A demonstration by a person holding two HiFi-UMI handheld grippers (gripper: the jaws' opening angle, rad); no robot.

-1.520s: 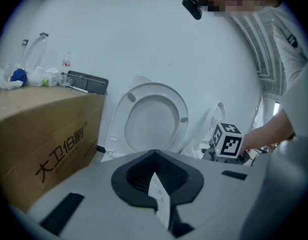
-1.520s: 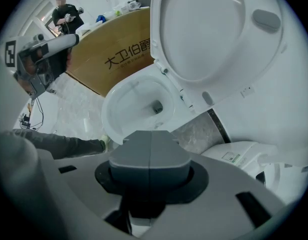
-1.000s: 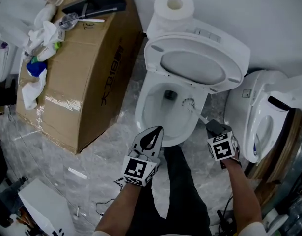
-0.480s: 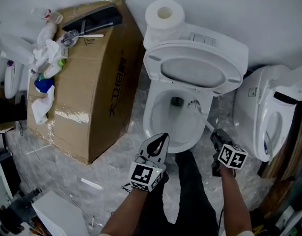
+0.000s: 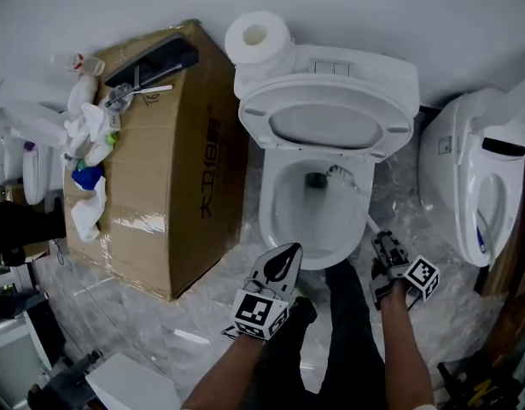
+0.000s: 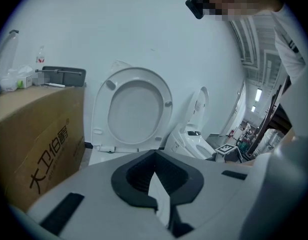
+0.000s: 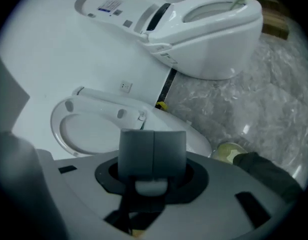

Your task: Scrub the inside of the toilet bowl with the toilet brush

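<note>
1. Right gripper point(image 5: 382, 241): jaws are closed on the handle of the toilet brush point(image 5: 341, 177).
2. The bristle head is seen inside the toilet bowl point(image 5: 266, 205), against the rear wall beside the drain.
3. Left gripper point(image 5: 283, 261): jaws together, nothing held, near the bowl's front.
4. Step judged: scrubbing in hand.
5. Next: the head is to be swept round the wall under firm pressure.

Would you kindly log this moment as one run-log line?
right gripper: shut on toilet brush | brush: head inside toilet bowl | left gripper: shut, empty, at bowl front
</note>
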